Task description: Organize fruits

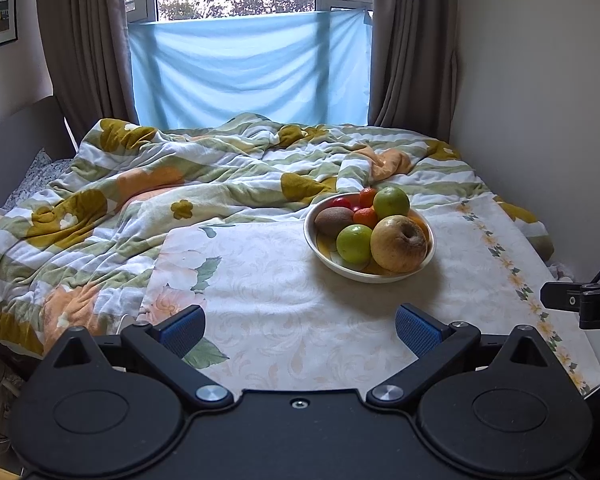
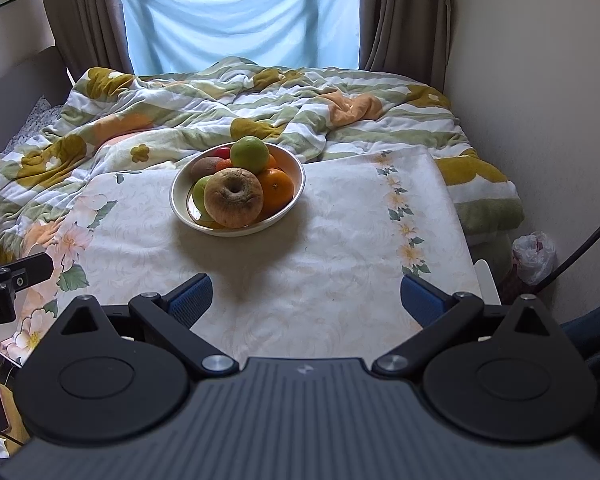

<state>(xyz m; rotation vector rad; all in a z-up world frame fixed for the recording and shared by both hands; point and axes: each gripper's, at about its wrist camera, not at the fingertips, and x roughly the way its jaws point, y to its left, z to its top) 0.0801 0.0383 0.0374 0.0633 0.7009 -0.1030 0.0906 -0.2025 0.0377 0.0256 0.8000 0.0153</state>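
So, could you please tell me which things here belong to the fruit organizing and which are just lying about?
Part of the job:
bowl
wrinkled apple
green apple
orange
kiwi

Lying about:
quilt
plastic bag
curtains

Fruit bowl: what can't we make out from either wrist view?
- Bowl floor: covered by the piled fruit in both views.
- Red fruit: mostly behind the kiwi; kind unclear.
- Large orange: in the left view only a sliver shows behind the yellow apple.
- Fruit count: back pieces overlap.
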